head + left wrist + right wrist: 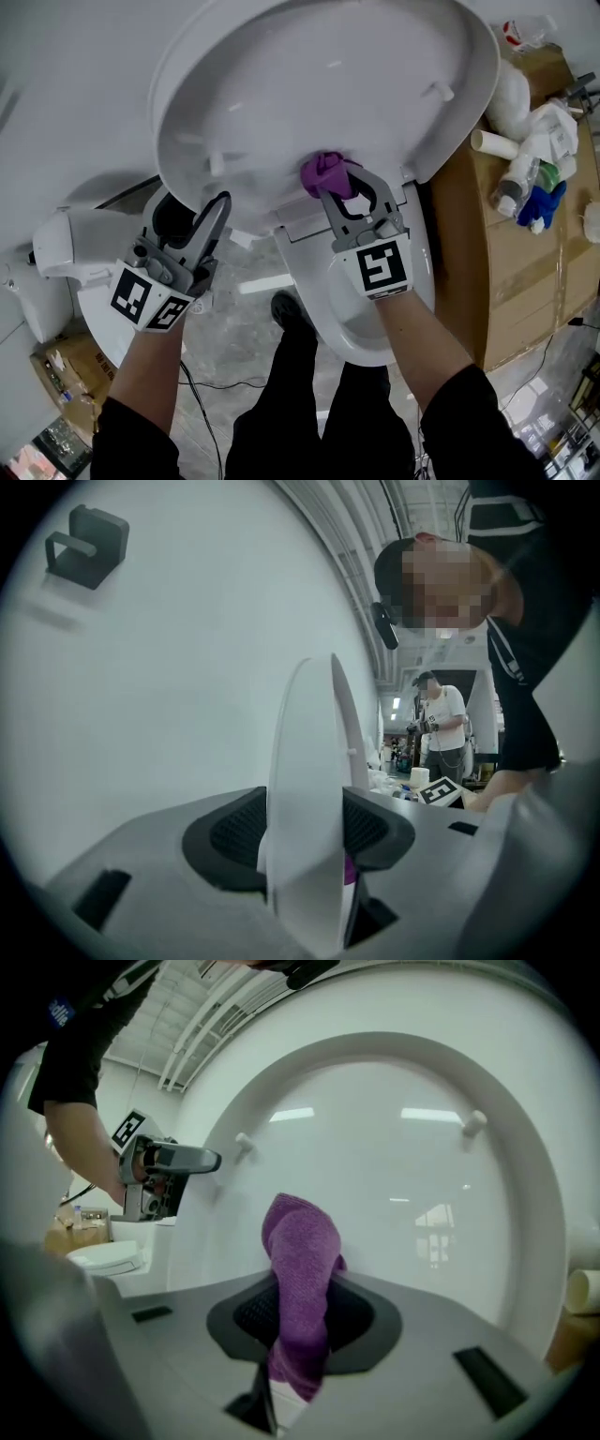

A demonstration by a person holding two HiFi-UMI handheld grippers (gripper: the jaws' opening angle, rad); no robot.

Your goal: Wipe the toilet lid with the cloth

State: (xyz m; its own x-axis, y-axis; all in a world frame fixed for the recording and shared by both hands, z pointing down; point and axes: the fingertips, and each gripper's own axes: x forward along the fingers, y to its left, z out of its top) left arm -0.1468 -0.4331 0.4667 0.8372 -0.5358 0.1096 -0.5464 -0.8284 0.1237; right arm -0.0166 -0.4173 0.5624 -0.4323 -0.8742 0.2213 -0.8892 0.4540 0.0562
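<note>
mid-wipe, likely: holding the raised toilet lid [319, 84] by its left rim, clamped in the left gripper [221, 202]; pressing the cloth [322, 171], pinched in the right gripper [336, 185], on its inner face near the lower edge. next: sweeping across, keeping pressure.

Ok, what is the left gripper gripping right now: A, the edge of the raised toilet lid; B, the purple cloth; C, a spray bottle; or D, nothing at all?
A: in the left gripper view the left gripper has its pads pressed on either side of the toilet lid edge, while the purple cloth sits in the right gripper.
</note>
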